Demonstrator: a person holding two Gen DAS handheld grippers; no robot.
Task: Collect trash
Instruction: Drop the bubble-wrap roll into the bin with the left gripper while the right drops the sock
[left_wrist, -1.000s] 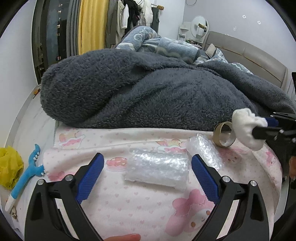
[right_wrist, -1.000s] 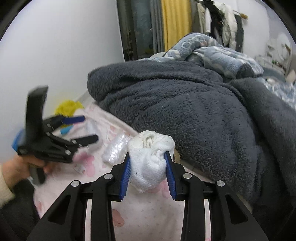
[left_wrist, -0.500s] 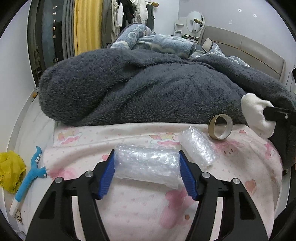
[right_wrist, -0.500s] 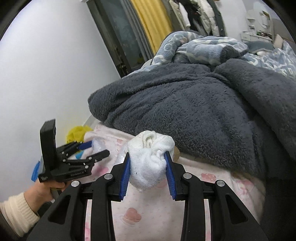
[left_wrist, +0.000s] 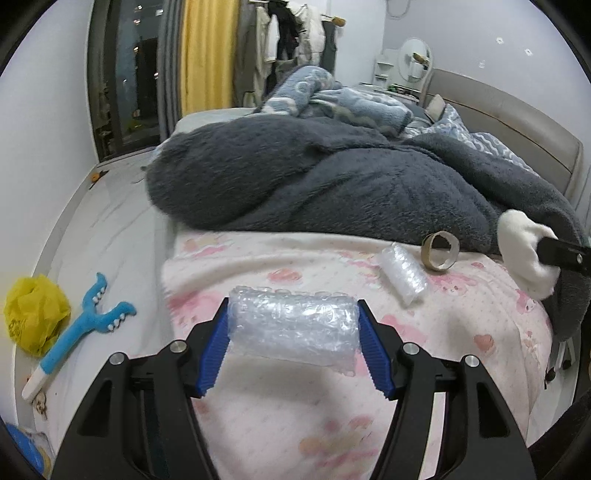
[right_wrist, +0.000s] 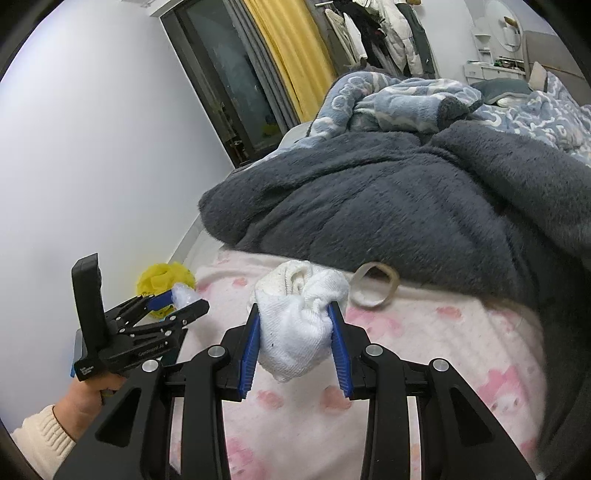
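Left gripper (left_wrist: 293, 334) pinching bubble-wrap roll (left_wrist: 291, 328) endwise between pads; right gripper (right_wrist: 295, 339) clamped on white cloth wad (right_wrist: 299, 321). Keep squeeze light, lift clear of pink sheet (left_wrist: 332, 406), carry level toward bin.

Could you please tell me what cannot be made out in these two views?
- Small bubble wrap: hidden behind the cloth in the right view.
- Right gripper: cut off by the left view's edge.
- Any trash bin: none in either view.
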